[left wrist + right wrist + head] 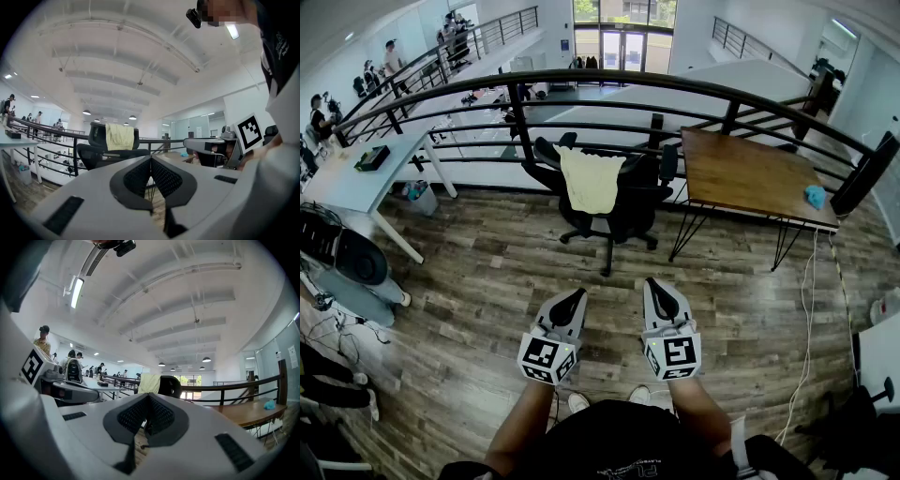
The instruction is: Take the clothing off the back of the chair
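A pale yellow garment (pixel 592 180) hangs over the back of a black office chair (pixel 619 211) by the railing. The same garment (pixel 119 136) shows in the left gripper view, and again as the garment (pixel 149 383) in the right gripper view. My left gripper (pixel 573 300) and right gripper (pixel 660 294) are held side by side near my body, well short of the chair. Both point level at it. Each has its jaws shut with nothing between them.
A black metal railing (pixel 609 82) runs behind the chair. A wooden table (pixel 748 173) with a small blue object (pixel 815 197) stands at the right. A white desk (pixel 364 173) is at the left. Cables (pixel 811 309) trail on the wood floor at right.
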{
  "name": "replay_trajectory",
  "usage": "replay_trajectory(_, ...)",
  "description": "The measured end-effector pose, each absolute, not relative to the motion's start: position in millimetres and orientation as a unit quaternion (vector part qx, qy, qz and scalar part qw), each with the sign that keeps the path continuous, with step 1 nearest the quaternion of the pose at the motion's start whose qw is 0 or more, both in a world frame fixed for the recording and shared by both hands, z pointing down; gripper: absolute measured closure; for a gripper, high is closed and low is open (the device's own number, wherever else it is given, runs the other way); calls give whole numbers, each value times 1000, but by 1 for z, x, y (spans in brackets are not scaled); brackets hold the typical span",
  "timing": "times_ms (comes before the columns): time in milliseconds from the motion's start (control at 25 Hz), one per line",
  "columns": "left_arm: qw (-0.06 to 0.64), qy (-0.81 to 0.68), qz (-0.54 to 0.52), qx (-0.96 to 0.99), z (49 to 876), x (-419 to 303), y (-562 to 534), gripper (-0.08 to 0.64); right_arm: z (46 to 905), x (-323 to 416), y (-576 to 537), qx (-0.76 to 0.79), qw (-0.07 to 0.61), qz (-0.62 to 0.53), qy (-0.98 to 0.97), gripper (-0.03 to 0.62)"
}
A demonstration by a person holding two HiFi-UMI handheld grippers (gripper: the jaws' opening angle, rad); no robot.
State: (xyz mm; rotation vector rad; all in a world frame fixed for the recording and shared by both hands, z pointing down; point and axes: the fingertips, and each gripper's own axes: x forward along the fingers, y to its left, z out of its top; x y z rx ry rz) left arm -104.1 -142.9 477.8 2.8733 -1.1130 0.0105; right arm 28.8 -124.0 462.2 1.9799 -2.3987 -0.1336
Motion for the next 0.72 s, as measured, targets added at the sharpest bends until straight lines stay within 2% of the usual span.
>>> replay_trajectory(720,30,-367,8,930,477,-98,-139,548,471,27,-116,615,3,-19,-788,571)
